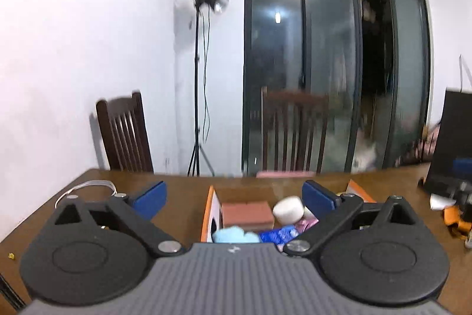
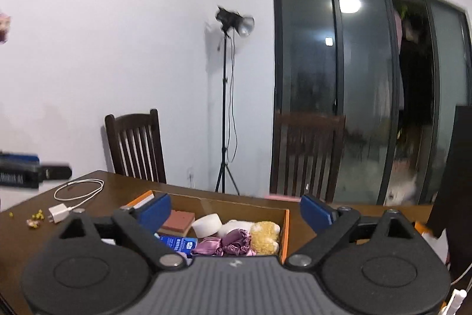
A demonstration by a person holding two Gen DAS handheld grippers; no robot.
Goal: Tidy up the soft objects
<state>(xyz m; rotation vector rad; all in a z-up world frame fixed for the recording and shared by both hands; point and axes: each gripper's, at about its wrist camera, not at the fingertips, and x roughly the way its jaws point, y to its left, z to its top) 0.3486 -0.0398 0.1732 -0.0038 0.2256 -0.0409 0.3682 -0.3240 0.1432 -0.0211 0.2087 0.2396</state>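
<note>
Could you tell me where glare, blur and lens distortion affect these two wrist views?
Left wrist view: motion-smeared throughout, the dark-framed glass sliding door reflects a ceiling light, the white wall blows out upper left. Right wrist view: sharper, same reflection, fisheye bows the door frame, black corners vignette.

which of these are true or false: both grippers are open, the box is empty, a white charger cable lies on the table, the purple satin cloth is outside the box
1. Both grippers are open. True: the left gripper and right gripper hold nothing, jaws wide apart.
2. The cardboard box is empty. False: it holds a brown sponge, a white roll and a plush toy.
3. A white charger cable lies on the table. True.
4. The purple satin cloth is outside the box. False: it lies inside.
</note>
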